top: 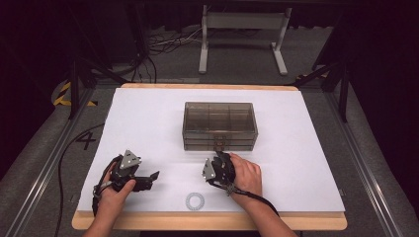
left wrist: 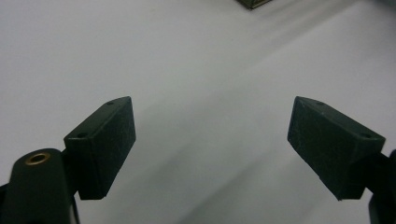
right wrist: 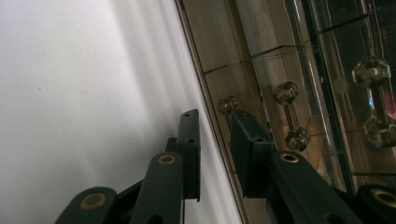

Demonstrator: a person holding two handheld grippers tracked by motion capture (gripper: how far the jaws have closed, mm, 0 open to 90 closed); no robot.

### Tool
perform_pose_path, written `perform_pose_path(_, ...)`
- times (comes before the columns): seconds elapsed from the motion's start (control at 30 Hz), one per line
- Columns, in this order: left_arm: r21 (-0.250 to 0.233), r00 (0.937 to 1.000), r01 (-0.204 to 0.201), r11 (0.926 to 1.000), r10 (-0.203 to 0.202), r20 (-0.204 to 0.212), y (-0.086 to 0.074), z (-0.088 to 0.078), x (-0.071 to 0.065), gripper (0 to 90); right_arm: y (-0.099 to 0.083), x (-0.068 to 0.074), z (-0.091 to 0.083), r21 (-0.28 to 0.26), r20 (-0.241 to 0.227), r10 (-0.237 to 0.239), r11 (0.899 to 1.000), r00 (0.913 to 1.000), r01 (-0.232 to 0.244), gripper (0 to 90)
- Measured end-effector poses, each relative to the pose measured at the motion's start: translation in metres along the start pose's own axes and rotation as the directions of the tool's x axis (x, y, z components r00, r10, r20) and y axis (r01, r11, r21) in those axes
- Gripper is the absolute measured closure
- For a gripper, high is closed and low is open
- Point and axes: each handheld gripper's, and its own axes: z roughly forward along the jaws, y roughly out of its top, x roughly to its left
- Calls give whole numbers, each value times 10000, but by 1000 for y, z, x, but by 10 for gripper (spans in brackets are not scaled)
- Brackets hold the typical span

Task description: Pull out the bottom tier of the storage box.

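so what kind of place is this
Probably a lab or recording studio: a white-covered table with a small clear drawer box, aluminium frame rails alongside, loose cables on a grey floor, dark surroundings.

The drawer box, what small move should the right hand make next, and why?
Probably ease the right tongs forward and close on the bottom drawer knob: it sits just past the tips of the parted jaws, ungripped, at the drawer box front.
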Motion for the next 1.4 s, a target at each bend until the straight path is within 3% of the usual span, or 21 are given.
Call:
perform_pose_path(0.23, -55, 10000, -12, 10000, 12, -1, 1, 0, 0, 160, 2, 5, 3, 145, 339, -496, 9987, 9982, 491, 743)
perform_pose_path(0.6, 7, 10000, -38, 10000, 38, 9, 1, 1, 0, 160, 5, 8, 7, 245, 691, -612, 9979, 9957, 596, 743)
perform_pose_path(1.1, -8, 10000, -45, 10000, 45, 23, 1, 0, 0, 160, 8, 11, 14, 445, 1065, -1142, 9929, 9877, 1100, 736)
perform_pose_path(1.3, 17, 10000, -69, 10000, 69, 44, 1, 0, 0, 160, 9, 14, 17, 598, 1366, -1673, 9852, 9764, 1605, 731)
perform_pose_path(1.4, 37, 10000, -66, 10000, 66, 38, 1, 0, 0, 160, 9, 14, 17, 692, 1423, -1636, 9855, 9762, 1551, 731)
